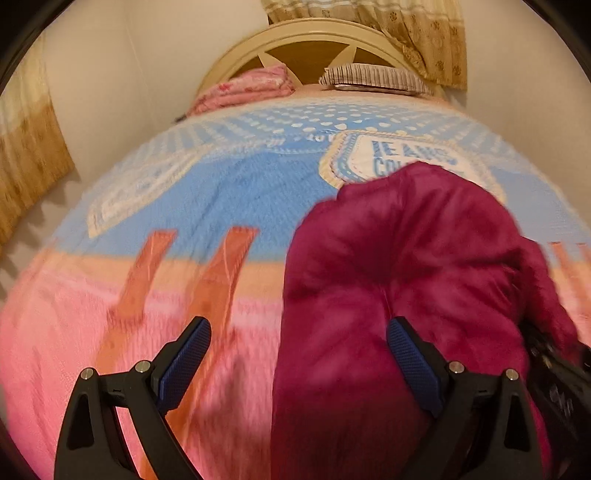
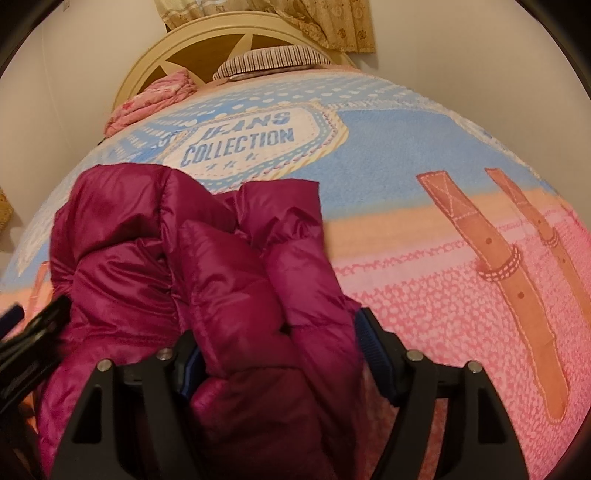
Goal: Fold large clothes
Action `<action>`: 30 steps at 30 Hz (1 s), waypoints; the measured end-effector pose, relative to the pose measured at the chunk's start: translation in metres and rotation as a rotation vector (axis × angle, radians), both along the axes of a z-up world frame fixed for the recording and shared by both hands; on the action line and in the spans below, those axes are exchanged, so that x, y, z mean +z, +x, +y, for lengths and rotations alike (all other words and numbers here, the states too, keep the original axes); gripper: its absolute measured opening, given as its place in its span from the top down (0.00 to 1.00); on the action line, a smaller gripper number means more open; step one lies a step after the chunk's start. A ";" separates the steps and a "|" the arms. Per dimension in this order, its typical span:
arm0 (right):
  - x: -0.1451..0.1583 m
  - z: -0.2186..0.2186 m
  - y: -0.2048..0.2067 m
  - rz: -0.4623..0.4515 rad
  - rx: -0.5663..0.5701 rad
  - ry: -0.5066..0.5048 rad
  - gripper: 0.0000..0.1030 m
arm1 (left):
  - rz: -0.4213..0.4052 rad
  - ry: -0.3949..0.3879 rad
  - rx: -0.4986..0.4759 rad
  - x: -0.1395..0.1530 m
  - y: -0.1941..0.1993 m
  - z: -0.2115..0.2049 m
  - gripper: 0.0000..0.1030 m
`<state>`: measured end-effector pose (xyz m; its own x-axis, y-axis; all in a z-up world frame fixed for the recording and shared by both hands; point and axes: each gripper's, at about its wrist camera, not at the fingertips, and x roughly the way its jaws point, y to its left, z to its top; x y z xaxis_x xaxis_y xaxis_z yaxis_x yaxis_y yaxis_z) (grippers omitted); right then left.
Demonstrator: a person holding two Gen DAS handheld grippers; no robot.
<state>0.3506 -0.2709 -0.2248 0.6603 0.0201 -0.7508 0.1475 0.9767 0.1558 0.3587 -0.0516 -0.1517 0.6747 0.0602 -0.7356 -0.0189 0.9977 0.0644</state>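
A magenta puffer jacket [image 1: 406, 258] lies crumpled on the bed. In the left wrist view my left gripper [image 1: 299, 343] stands open at the jacket's left edge; its right finger [image 1: 410, 354] rests over the fabric and its left finger [image 1: 192, 350] is over the blanket. The right wrist view shows my right gripper [image 2: 280, 347] with its jaws wide and a thick bunched fold of the jacket [image 2: 221, 266] filling the gap. The fabric hides most of its left pad. A black finger of the left gripper [image 2: 40, 321] shows at the left edge.
The bed is covered by a blue and pink printed blanket [image 2: 406, 147]. At its far end are a cream headboard [image 1: 314, 40], a striped pillow [image 1: 373, 75] and a folded pink cloth [image 1: 243, 90]. Curtains [image 1: 424, 33] hang behind. White walls flank the bed.
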 end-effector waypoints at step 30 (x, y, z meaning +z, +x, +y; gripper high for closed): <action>-0.007 0.009 -0.040 -0.055 0.120 0.057 0.59 | -0.020 -0.010 -0.177 -0.014 -0.044 -0.024 0.62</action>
<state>0.3109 -0.2621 -0.2321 0.6904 0.1432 -0.7091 0.0196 0.9762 0.2161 0.3145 -0.0758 -0.1653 0.6884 -0.0685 -0.7221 0.1563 0.9862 0.0554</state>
